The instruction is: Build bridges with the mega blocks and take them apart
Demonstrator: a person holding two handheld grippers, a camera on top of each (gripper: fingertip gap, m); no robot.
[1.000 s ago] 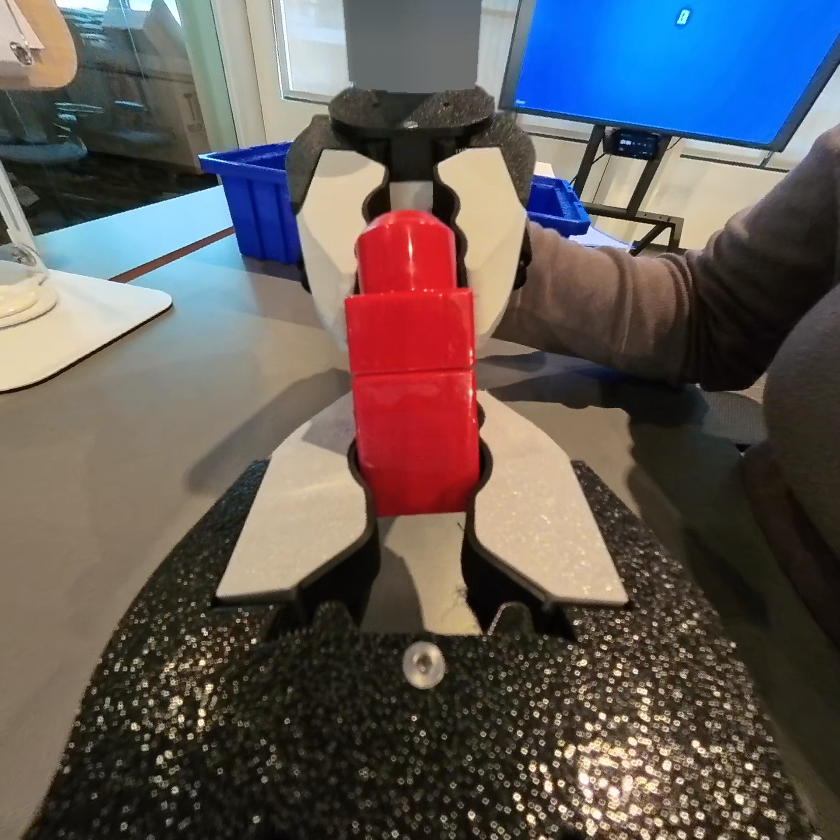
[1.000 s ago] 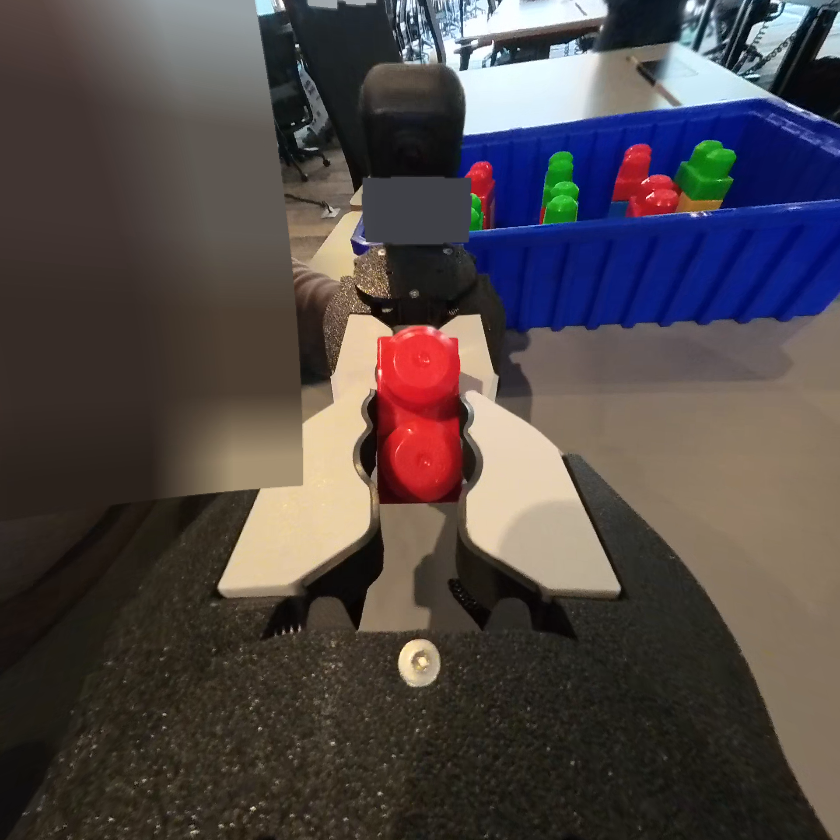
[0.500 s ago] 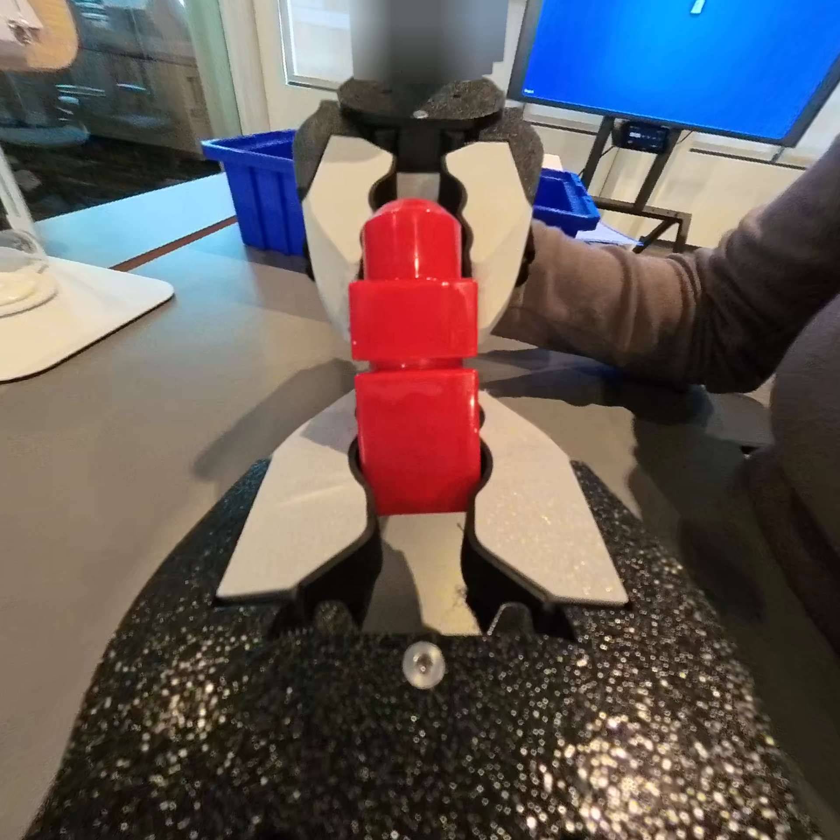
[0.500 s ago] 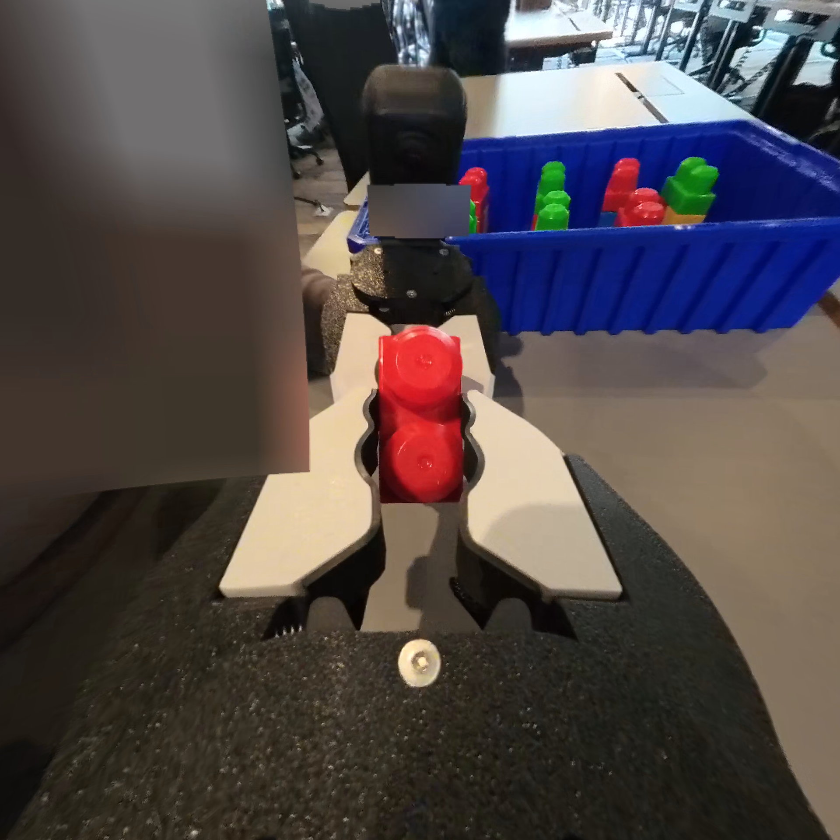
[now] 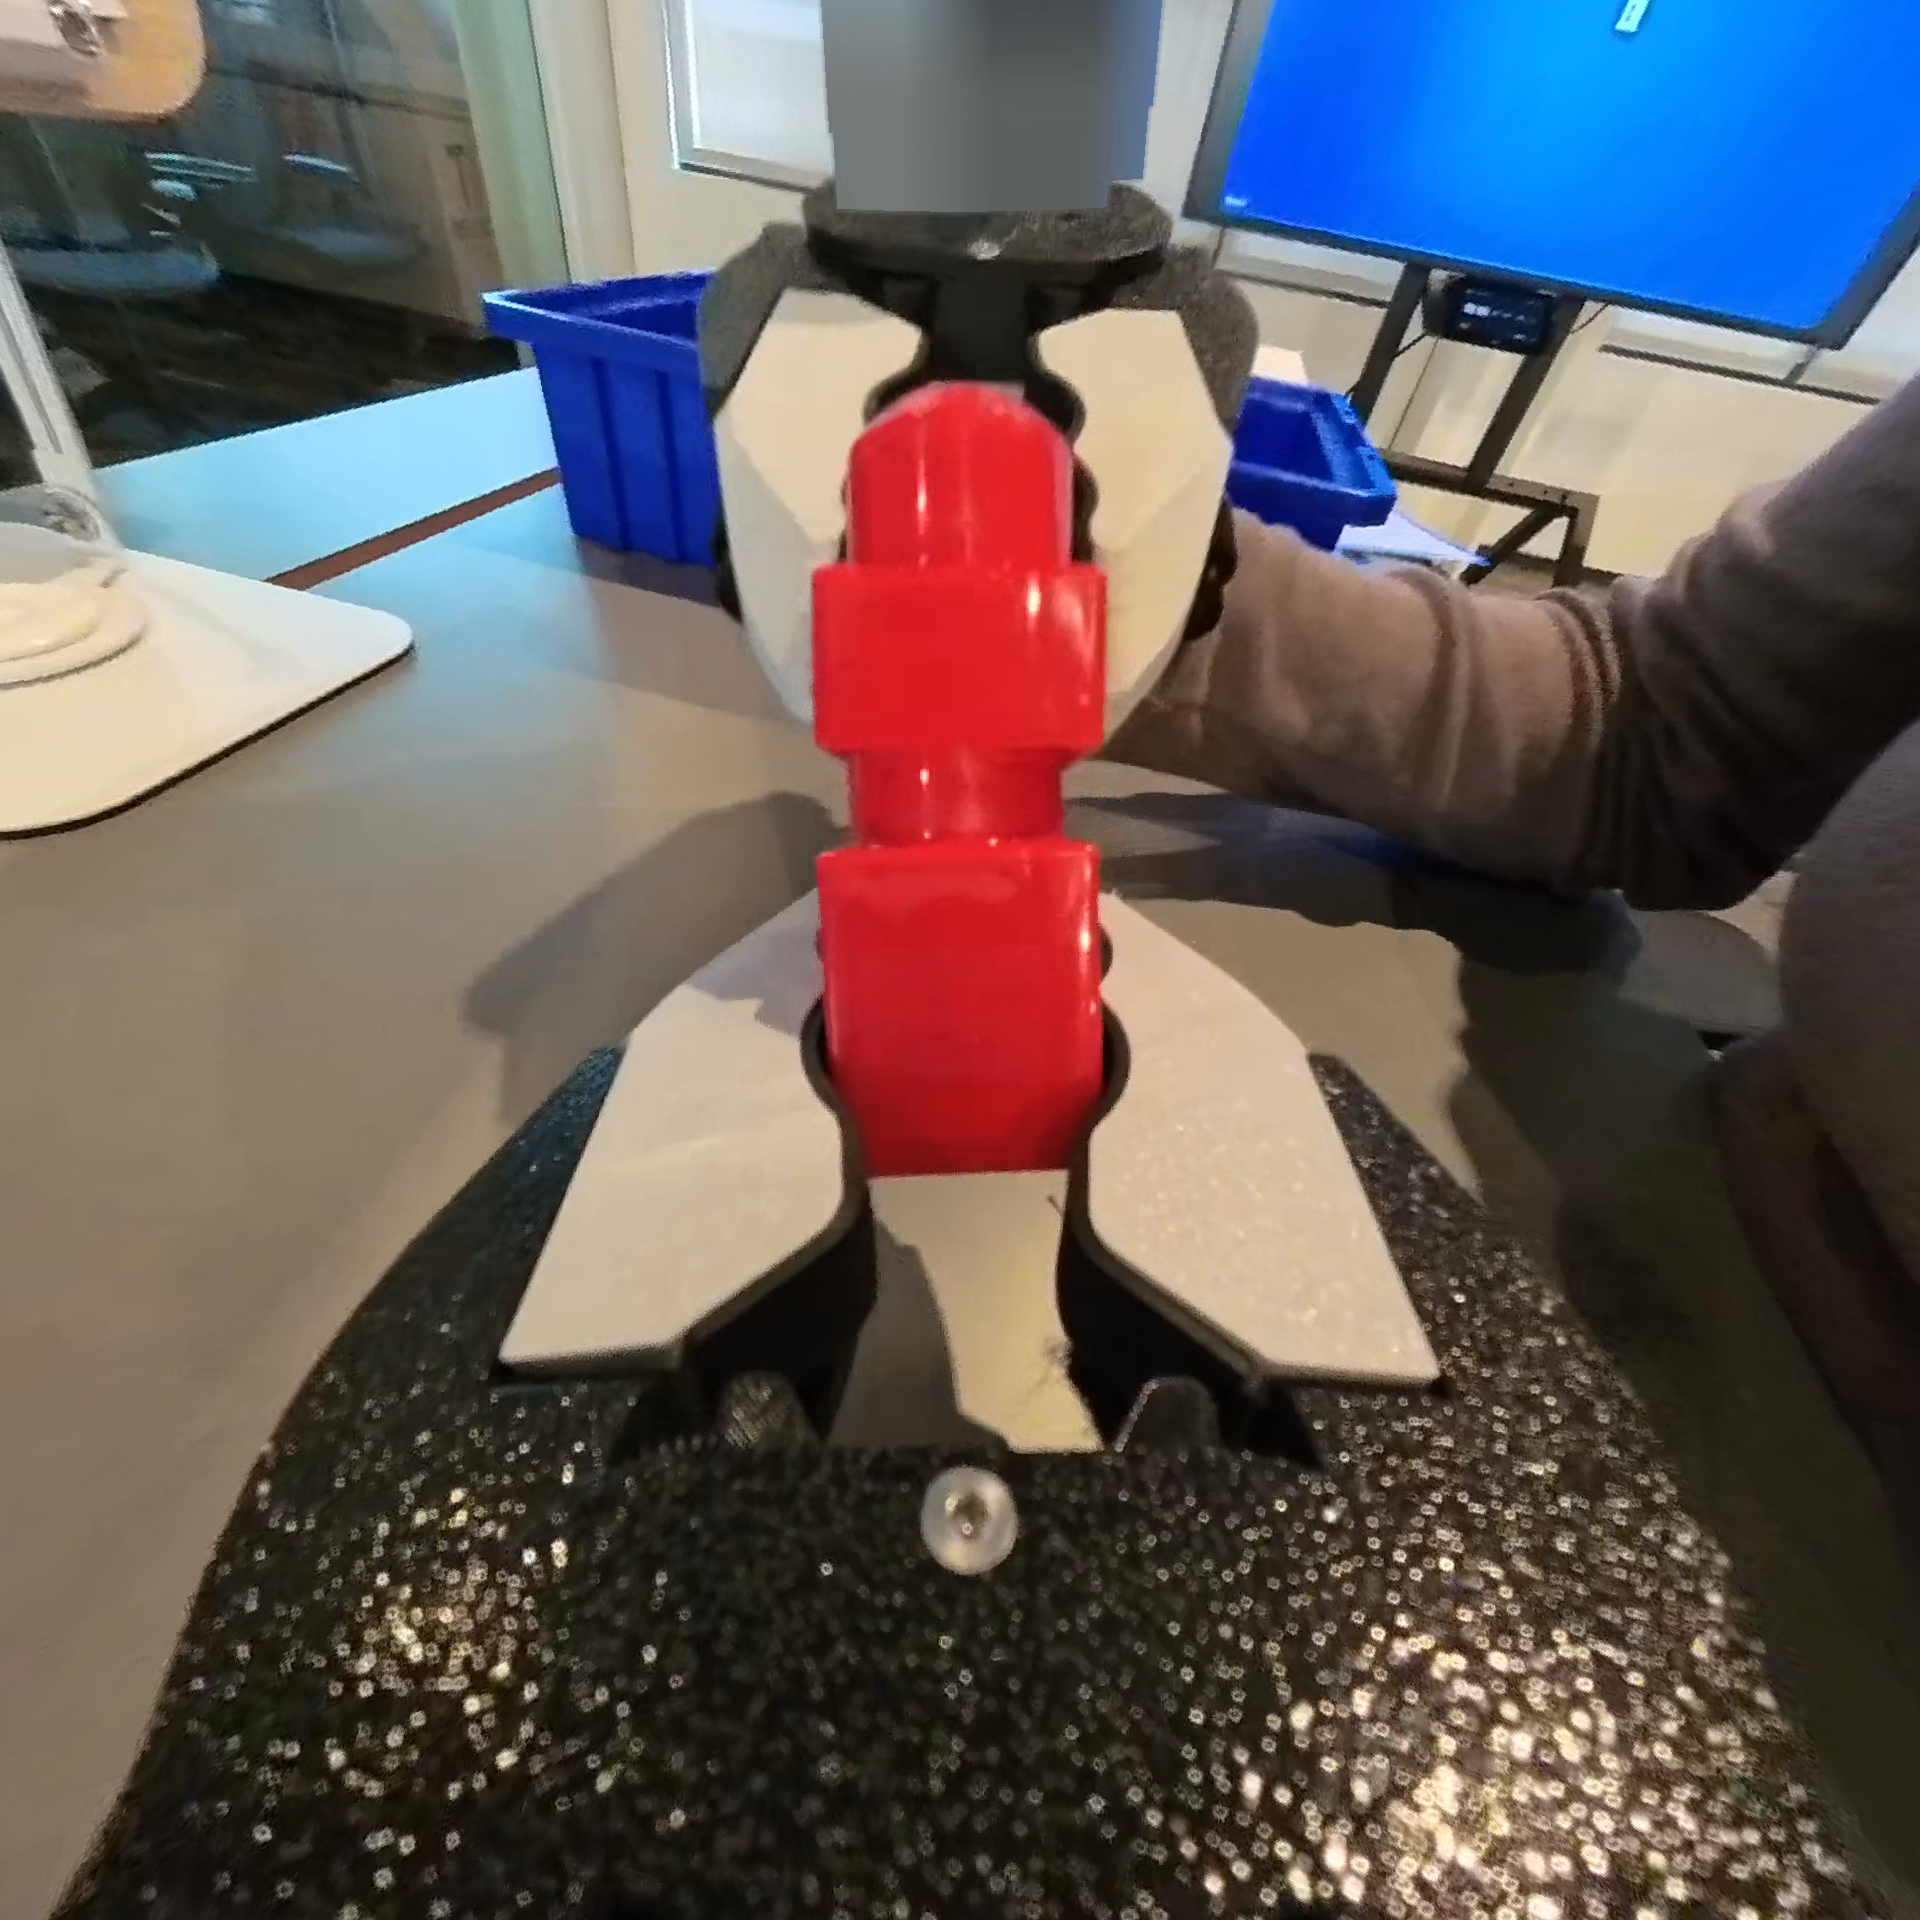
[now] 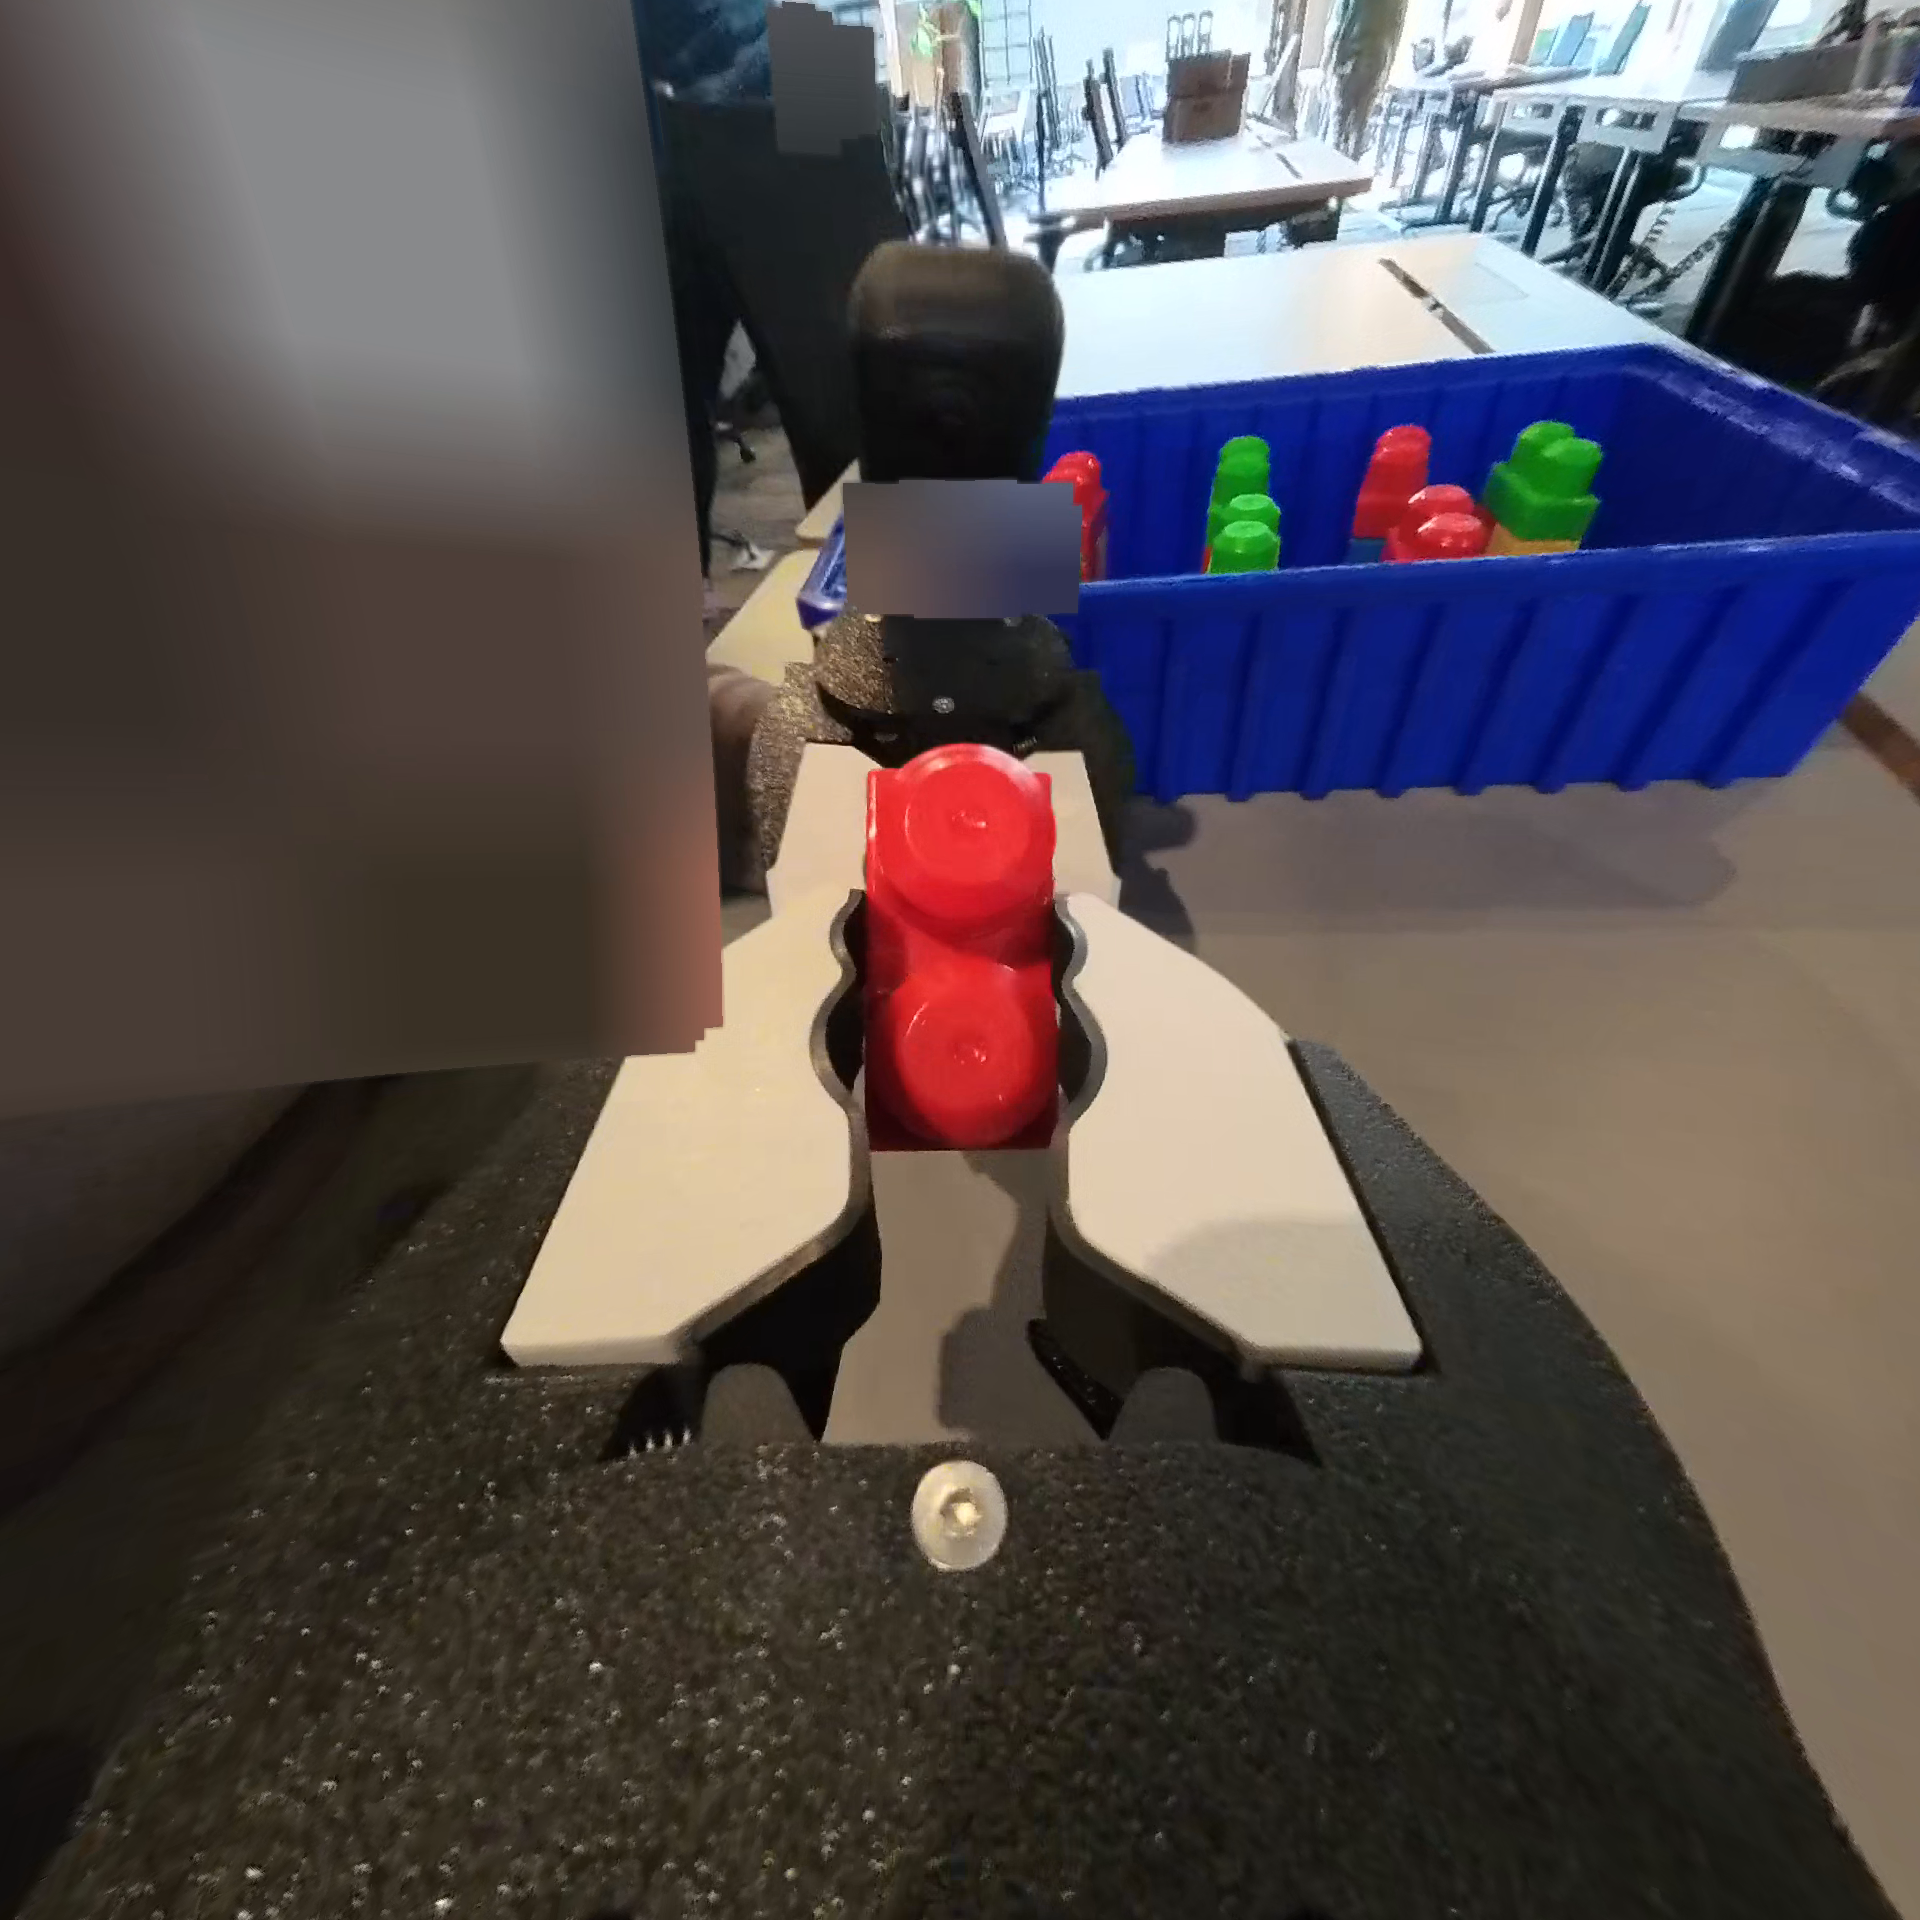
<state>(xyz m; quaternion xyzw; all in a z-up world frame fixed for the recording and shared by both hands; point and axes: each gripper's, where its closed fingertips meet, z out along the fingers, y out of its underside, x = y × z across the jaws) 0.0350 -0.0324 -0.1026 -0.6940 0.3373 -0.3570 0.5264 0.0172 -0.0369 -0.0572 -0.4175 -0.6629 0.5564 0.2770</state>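
In the left wrist view two red mega blocks sit in line between the two grippers, which face each other. My left gripper (image 5: 956, 977) is shut on the near red block (image 5: 956, 997). My right gripper (image 5: 966, 416) is shut on the far red block (image 5: 956, 644), whose stud lies between its fingers. A gap separates the two blocks, and a red stud (image 5: 956, 800) shows in it. In the right wrist view my right gripper (image 6: 961, 966) grips the red block (image 6: 961, 1039), two round studs face the camera, and the left gripper (image 6: 956, 821) is just beyond.
A blue bin (image 6: 1455, 675) on the grey table holds green blocks (image 6: 1242, 509), red blocks (image 6: 1423, 509) and a green block on an orange one (image 6: 1543, 488). It also shows in the left wrist view (image 5: 623, 436). A white base plate (image 5: 156, 675) lies left. A person's sleeve (image 5: 1455, 707) reaches from the right.
The two red blocks were pressed together a second ago. They have been pulled apart along their line, and the stud between them now shows. Both grippers stay shut.
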